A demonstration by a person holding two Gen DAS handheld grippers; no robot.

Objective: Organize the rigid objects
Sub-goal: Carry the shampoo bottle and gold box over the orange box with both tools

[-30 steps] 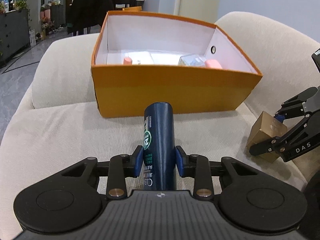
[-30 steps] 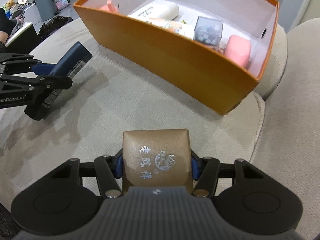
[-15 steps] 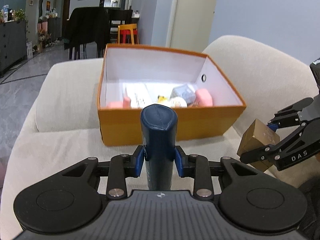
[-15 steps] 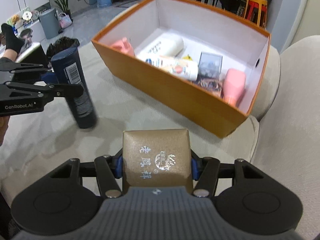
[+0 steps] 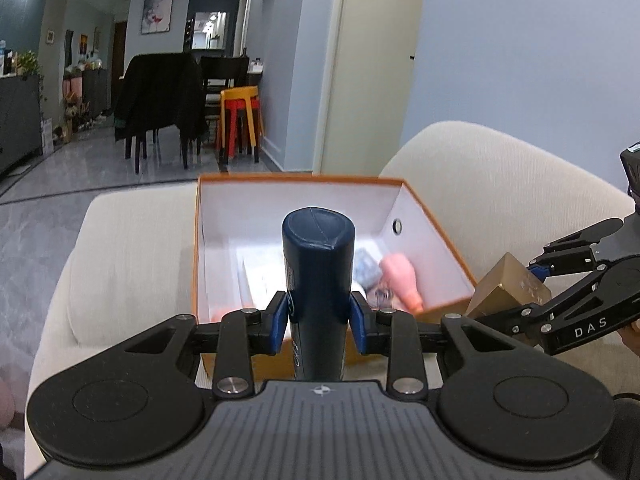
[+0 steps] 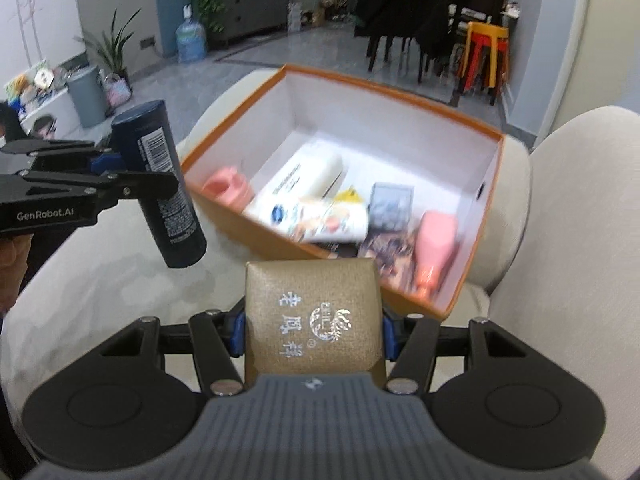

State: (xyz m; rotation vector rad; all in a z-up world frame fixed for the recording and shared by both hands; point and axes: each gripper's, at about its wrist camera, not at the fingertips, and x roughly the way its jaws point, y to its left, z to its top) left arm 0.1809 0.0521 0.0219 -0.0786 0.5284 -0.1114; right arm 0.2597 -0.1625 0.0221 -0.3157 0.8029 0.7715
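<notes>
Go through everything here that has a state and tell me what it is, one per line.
left gripper: shut on the dark blue bottle
dark blue bottle: held, off the sofa, cap on
right gripper: shut on the gold gift box
gold gift box: held, lid closed
orange box: open, no lid, partly filled

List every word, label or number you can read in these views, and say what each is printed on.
"GenRobot.AI": side of the left tongs.
"DAS": side of the right tongs.
"老凤祥" under a round emblem: gold box.
Barcode and small print on the dark blue bottle: too small to read.
Print on the white tube in the orange box: blurred.
</notes>
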